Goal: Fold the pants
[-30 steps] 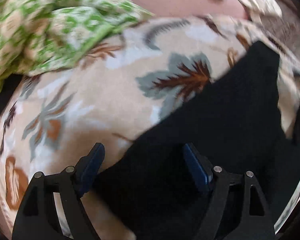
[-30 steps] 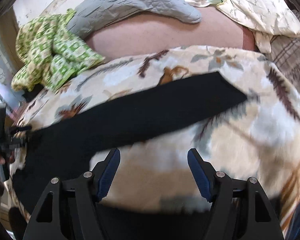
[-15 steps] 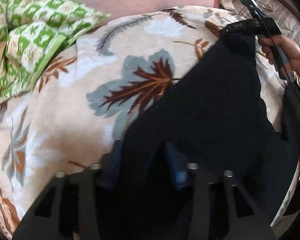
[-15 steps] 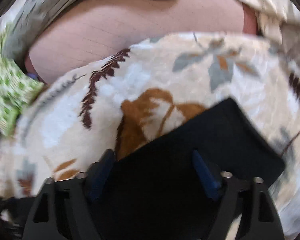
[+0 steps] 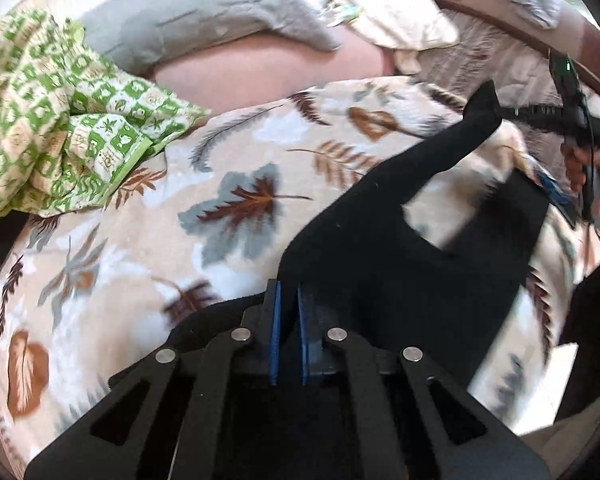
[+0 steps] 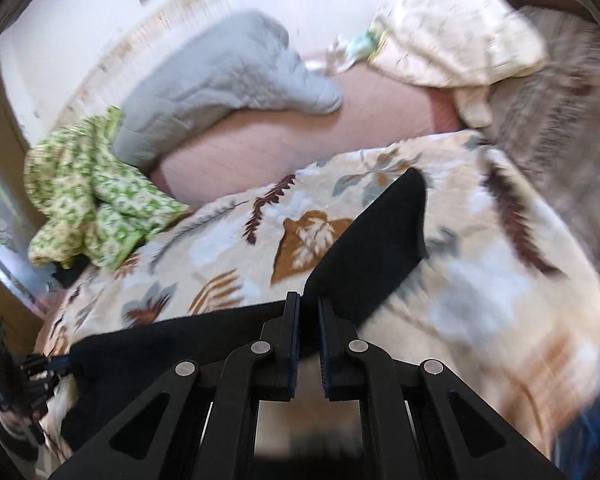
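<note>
Black pants [image 5: 380,248] lie across a leaf-patterned blanket [image 5: 228,216] on a bed. My left gripper [image 5: 287,294] is shut on the near edge of the black fabric, which is pulled up into a ridge between the blue pads. In the right wrist view my right gripper [image 6: 309,300] is shut on a leg end of the pants [image 6: 380,240], which hangs in a fold off the blanket [image 6: 480,280]. Seen from the left, the right gripper [image 5: 500,114] holds a raised black point of cloth, with a hand [image 5: 580,160] behind it. The left gripper [image 6: 60,362] shows at the right view's left edge.
A green checked cloth [image 5: 52,120] is bunched at the blanket's far left. Behind it lie a grey quilted pillow [image 5: 204,16] and a cream cloth [image 5: 400,20] on a pink sheet [image 5: 260,72]. A grey-brown throw [image 6: 560,128] covers the far right.
Both grippers have closed from wide open onto the black pants. Both have risen, lifting the fabric off the blanket, and the right one holds the leg end up in the air.
</note>
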Tool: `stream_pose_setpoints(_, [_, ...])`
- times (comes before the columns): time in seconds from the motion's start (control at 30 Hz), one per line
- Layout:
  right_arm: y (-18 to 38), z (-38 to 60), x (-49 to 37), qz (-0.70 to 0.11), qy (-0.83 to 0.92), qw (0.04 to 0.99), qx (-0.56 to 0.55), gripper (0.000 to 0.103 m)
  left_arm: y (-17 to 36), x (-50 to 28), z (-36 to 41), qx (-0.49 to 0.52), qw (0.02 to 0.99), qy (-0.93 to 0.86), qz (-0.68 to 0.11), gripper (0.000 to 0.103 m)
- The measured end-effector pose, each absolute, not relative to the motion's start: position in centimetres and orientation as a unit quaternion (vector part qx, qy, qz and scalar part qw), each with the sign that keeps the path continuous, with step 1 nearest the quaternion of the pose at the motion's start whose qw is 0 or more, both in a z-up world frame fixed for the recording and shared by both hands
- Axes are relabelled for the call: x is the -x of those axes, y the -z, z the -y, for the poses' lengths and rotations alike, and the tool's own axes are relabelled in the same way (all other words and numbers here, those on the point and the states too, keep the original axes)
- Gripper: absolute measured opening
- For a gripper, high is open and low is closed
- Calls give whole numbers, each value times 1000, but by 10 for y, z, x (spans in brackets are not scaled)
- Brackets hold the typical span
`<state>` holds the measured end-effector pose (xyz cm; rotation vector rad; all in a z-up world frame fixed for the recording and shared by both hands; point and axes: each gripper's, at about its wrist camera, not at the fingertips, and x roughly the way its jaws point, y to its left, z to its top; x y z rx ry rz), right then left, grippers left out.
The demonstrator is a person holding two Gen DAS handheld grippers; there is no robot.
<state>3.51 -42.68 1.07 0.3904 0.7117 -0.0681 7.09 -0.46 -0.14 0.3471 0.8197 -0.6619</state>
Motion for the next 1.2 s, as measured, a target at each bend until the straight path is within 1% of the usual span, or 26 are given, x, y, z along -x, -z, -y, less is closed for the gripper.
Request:
stream_pose_setpoints(0.07, [-1, 427, 1, -355, 39, 914, -191, 7, 3, -43, -1, -156, 848, 324, -390, 5])
stream_pose_setpoints(0.17, [24, 431, 50, -381, 52, 899, -212, 7, 22, -6, -9, -137, 835, 329, -419, 5])
stream_pose_setpoints(0.23, [47, 437, 72, -400, 53, 884, -237, 7, 35, 5, -12, -132, 830, 322, -435, 5])
stream_pose_setpoints(0.3, [66, 438, 80, -419, 59, 873, -241, 6, 46, 10, -14, -119, 825, 317, -453, 5])
stream_pose_setpoints(0.33, [76, 436, 81, -433, 64, 868, -235, 6, 48, 12, -16, -111, 828, 310, -454, 7])
stream_pose_setpoints(0.4, [86, 432, 79, -448, 73, 861, -228, 8, 44, 17, -21, -86, 828, 306, -461, 9])
stream_pose_setpoints(0.43, [83, 429, 81, -444, 79, 864, -223, 11, 41, 19, -24, -74, 828, 306, -465, 16])
stream_pose_setpoints(0.47, [78, 424, 84, -442, 89, 867, -210, 17, 37, 22, -30, -62, 830, 302, -465, 35])
stream_pose_setpoints(0.5, [70, 417, 86, -438, 94, 873, -194, 26, 35, 28, -34, -56, 833, 297, -463, 49])
stream_pose_setpoints(0.53, [64, 410, 88, -432, 88, 879, -183, 30, 29, 33, -41, -49, 841, 289, -455, 68])
stream_pose_setpoints(0.57, [54, 398, 89, -421, 64, 888, -173, 36, 24, 37, -49, -40, 849, 283, -444, 70])
stream_pose_setpoints(0.6, [47, 386, 88, -414, 36, 895, -163, 40, 20, 39, -55, -32, 853, 280, -440, 70])
stream_pose_setpoints(0.67, [36, 353, 83, -405, -28, 904, -132, 44, 16, 36, -67, -15, 857, 267, -440, 71])
stream_pose_setpoints(0.77, [27, 288, 69, -383, -131, 911, -83, 44, 19, 21, -85, 13, 866, 225, -446, 74])
stream_pose_setpoints(0.83, [30, 246, 59, -378, -184, 906, -53, 46, 28, 9, -94, 34, 867, 192, -458, 74])
stream_pose_setpoints(0.93, [40, 184, 50, -371, -243, 896, 13, 48, 41, -8, -104, 96, 861, 169, -471, 74])
stream_pose_setpoints(0.97, [45, 164, 47, -366, -259, 893, 38, 51, 45, -14, -105, 110, 857, 166, -475, 74])
stream_pose_setpoints(1.0, [48, 152, 46, -363, -267, 891, 53, 54, 51, -19, -104, 119, 855, 162, -477, 74])
stream_pose_setpoints(1.07, [57, 124, 41, -356, -285, 885, 93, 54, 57, -23, -99, 120, 855, 164, -477, 74])
stream_pose_setpoints(1.1, [62, 117, 38, -354, -282, 885, 112, 54, 59, -24, -96, 120, 853, 168, -478, 72])
stream_pose_setpoints(1.13, [67, 109, 38, -351, -276, 884, 136, 53, 61, -26, -93, 121, 851, 174, -481, 61])
stream_pose_setpoints(1.17, [71, 103, 35, -352, -270, 883, 157, 48, 63, -27, -91, 116, 851, 173, -483, 52])
stream_pose_setpoints(1.2, [77, 99, 29, -359, -266, 878, 170, 19, 62, -27, -91, 112, 852, 171, -482, 49])
